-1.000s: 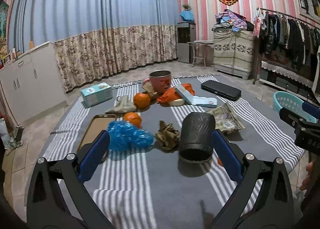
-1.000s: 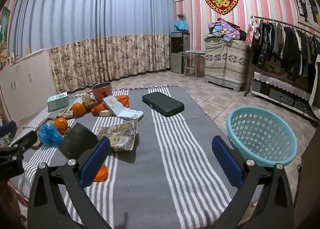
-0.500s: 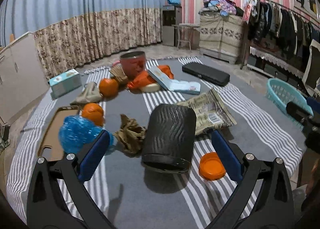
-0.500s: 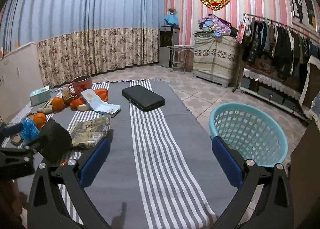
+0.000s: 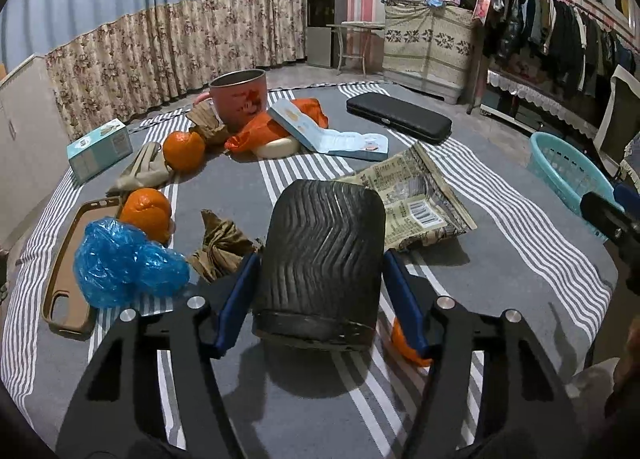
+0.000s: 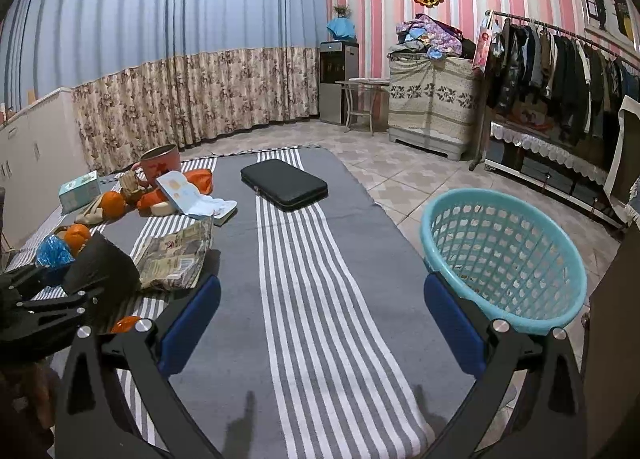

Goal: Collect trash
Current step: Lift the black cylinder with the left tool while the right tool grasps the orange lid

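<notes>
Your left gripper (image 5: 318,291) is closing w/ the black ribbed cup (image 5: 320,259) lying on its side between the blue fingers (image 5: 236,299). Pads sit right at the cup's flanks; can't tell if they press yet. The cup lies on the grey striped counter (image 5: 520,259), rim toward you, beside a crumpled brown paper (image 5: 222,243) and a blue plastic bag (image 5: 120,263) on one side, and a folded newspaper (image 5: 416,203) on the other. An orange lid (image 5: 404,343) peeks out just behind the right-side finger. Your right gripper (image 6: 320,319) has its fingers spread wide, nothing between them, over bare counter. The teal basket (image 6: 500,255) stands off the counter edge, just by that gripper's right finger.
</notes>
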Tool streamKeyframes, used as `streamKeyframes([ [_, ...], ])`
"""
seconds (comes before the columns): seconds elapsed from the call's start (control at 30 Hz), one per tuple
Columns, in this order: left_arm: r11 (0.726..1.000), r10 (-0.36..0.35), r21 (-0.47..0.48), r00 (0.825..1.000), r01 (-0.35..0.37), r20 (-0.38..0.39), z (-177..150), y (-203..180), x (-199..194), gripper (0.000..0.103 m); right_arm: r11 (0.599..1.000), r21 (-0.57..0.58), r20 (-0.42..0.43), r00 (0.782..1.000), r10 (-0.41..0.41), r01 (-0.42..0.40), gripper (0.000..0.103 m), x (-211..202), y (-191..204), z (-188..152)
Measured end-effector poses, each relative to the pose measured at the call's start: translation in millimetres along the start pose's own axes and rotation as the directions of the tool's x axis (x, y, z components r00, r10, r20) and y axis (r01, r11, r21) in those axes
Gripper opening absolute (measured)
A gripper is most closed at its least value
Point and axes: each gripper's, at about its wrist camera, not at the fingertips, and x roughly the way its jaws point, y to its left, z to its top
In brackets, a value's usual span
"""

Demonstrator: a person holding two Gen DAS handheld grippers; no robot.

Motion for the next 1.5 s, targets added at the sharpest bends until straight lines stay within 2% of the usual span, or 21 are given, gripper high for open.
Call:
streamKeyframes([
  [0.3, 1.000, 0.021, -0.018, 0.997, -0.020, 0.074, 4, 14, -35, 0.062, 1.000, -0.003, -0.016, 1.000, 0.004, -0.004, 0.099, -1, 12, -5],
  [0.67, 0.983, 0.167, -0.101, 0.978, -0.155, 0.126, -17, 66, -82, 0.062, 1.000, -0.018, -0.016, 1.000, 0.025, -0.026, 0.099, -10, 53, -21],
  [0.83, 0.974, 0.183, -0.154, 0.978, -0.166, 0.097, -35, 90, -81, 0.062, 0.994, -0.067, -0.040, 0.996, 0.080, -0.082, 0.099, -9, 83, -36],
  [1.0, 0.970, 0.184, -0.183, 0.977, -0.163, 0.105, -46, 103, -85, 0.062, 0.985, -0.154, -0.081, 0.994, 0.069, -0.081, 0.099, -2, 113, -51],
  [1.13, 0.966, 0.188, -0.203, 0.975, -0.161, 0.121, -49, 110, -86, 0.062, 0.981, -0.132, -0.131, 0.984, 0.122, -0.140, 0.099, 9, 120, -54],
  [1.2, 0.964, 0.191, -0.209, 0.974, -0.163, 0.121, -50, 115, -86, 0.062, 0.983, -0.112, -0.162, 0.979, 0.126, -0.145, 0.099, 18, 122, -57],
  [1.3, 0.962, 0.189, -0.221, 0.974, -0.158, 0.124, -52, 121, -86, 0.062, 0.983, -0.108, -0.163, 0.978, 0.129, -0.148, 0.098, 22, 122, -57],
  [1.5, 0.963, 0.183, -0.223, 0.976, -0.154, 0.117, -54, 123, -82, 0.062, 0.979, -0.140, -0.168, 0.978, 0.124, -0.148, 0.068, 28, 127, -55],
])
